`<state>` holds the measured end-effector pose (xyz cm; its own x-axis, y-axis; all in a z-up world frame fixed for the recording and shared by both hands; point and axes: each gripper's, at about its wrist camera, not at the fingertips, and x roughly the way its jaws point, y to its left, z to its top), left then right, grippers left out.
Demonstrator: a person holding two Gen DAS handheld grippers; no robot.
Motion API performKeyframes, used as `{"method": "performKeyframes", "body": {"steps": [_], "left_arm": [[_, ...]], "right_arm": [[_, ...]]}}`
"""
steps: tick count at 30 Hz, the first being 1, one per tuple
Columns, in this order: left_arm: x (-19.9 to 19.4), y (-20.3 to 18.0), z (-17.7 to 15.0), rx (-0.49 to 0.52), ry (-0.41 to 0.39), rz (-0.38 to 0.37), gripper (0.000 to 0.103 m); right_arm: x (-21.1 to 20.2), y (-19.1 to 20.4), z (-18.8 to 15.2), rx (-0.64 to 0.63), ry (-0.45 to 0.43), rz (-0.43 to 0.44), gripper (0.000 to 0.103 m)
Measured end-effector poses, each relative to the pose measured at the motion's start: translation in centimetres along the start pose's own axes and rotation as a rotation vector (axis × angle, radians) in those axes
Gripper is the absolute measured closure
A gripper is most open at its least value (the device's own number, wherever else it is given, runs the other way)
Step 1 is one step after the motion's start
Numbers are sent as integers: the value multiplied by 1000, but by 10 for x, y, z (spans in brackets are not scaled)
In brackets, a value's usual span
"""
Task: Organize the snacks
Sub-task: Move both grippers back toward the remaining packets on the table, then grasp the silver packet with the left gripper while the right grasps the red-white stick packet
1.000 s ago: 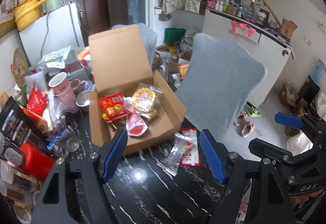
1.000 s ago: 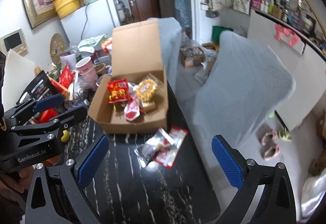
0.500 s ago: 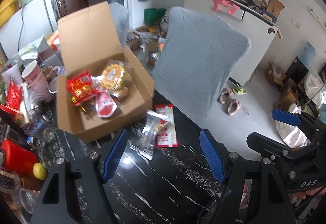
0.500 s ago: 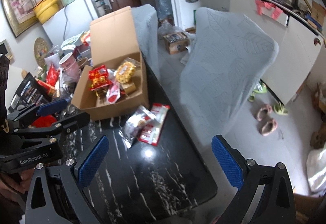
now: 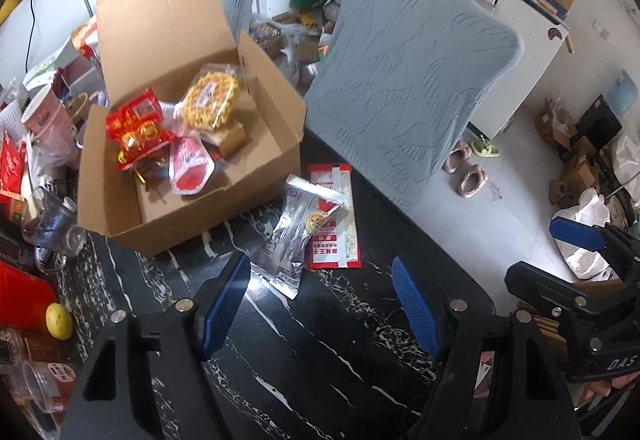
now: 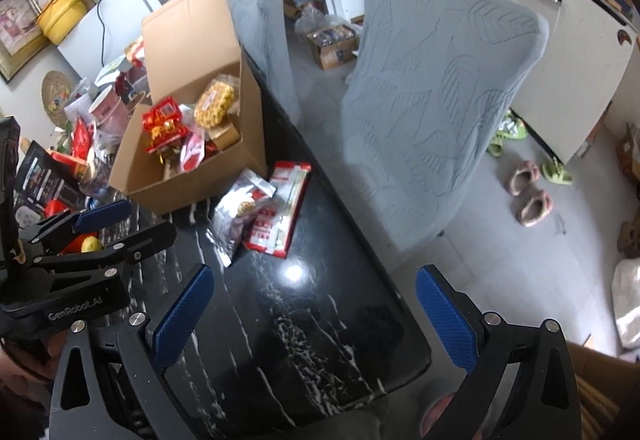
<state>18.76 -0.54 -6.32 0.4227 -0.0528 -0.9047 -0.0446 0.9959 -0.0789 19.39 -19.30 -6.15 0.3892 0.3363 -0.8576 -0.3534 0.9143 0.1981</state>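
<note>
An open cardboard box (image 5: 256, 175) (image 6: 208, 183) on the black marble table (image 5: 328, 360) holds several snack packs, red ones and a yellow round one (image 5: 210, 101). Just in front of the box lie a silver snack packet (image 5: 298, 230) (image 6: 236, 209) and, partly under it, a red-and-white packet (image 5: 336, 236) (image 6: 280, 207). My left gripper (image 5: 320, 300) hangs open above the table, just short of the two packets. My right gripper (image 6: 316, 316) is open too, over the table's near right part, with nothing between its fingers. Each gripper shows at the edge of the other's view.
Cups, bottles, a lemon (image 5: 59, 320) and red packs crowd the table left of the box. Two grey-covered chairs (image 5: 408, 79) stand along the table's far side. Slippers (image 6: 532, 195) lie on the floor beyond. The table's right edge (image 6: 404, 304) is close to my right gripper.
Both grippers have come down and tipped toward the table. The box and the two loose packets now sit closer and larger. Both sets of jaws stay as wide as before.
</note>
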Motion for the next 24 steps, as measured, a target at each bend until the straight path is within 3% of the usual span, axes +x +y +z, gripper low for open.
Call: {"method": "performKeyframes", "body": {"steps": [8, 24], "left_arm": [[44, 17, 2, -47, 56, 14, 30], [123, 32, 15, 21, 119, 70, 30]], "right_arm": [[37, -4, 13, -31, 39, 32, 1], [124, -12, 32, -58, 174, 82, 1]]}}
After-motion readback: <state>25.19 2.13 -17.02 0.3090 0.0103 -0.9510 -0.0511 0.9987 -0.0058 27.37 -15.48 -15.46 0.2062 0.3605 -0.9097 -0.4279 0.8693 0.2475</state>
